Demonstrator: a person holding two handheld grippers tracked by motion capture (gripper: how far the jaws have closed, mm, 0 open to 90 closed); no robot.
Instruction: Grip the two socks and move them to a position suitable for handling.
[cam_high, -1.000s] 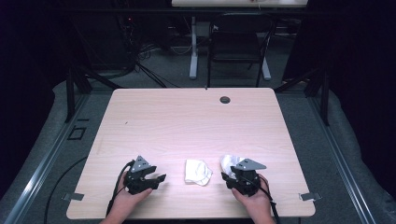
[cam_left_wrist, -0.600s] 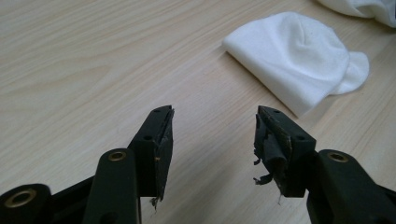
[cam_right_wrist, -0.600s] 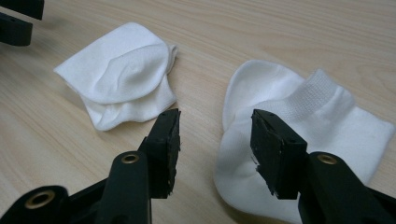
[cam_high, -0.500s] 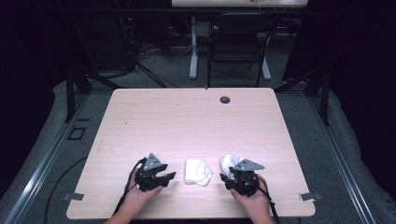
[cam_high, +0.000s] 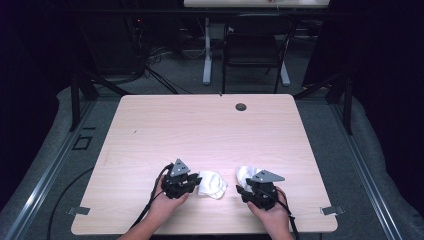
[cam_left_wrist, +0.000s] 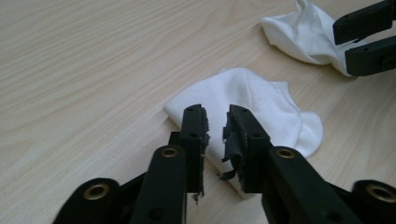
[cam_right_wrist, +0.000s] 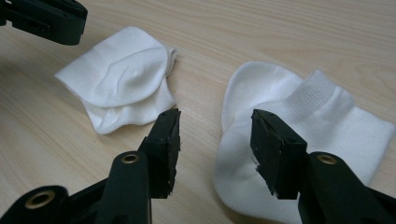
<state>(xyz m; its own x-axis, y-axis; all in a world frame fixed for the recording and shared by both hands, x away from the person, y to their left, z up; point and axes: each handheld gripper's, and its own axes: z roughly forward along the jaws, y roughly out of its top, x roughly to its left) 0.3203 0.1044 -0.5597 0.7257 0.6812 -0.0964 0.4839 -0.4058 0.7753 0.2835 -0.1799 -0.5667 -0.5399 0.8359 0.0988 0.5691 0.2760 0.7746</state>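
Socks, two white ones, lie on the near half of the wooden worktop (cam_high: 150, 130), and a gripper sits at each. The left gripper (cam_left_wrist: 215, 122) has its jaws drawn close with a narrow gap left between them; they have just been closing, and the near edge of the folded sock (cam_left_wrist: 252, 105) lies under and between the tips, though whether the pads already press the fabric cannot be told. In the high view this left gripper (cam_high: 192, 183) touches the folded sock (cam_high: 212, 183) at the sock's 9 o'clock side.

The right gripper (cam_right_wrist: 215, 140) has its jaws spread wide and pinches nothing; its right-hand jaw hangs over the second sock (cam_right_wrist: 299, 116), its left-hand jaw over bare wood just beside that sock's edge. From above, the right gripper (cam_high: 248, 187) sits at about 5 o'clock of the second sock (cam_high: 244, 174), covering part of it.

The two socks lie near each other but apart, the second at 3 o'clock of the folded one. A small dark round hole (cam_high: 241, 107) marks the worktop's far edge, at 12 o'clock from the socks.
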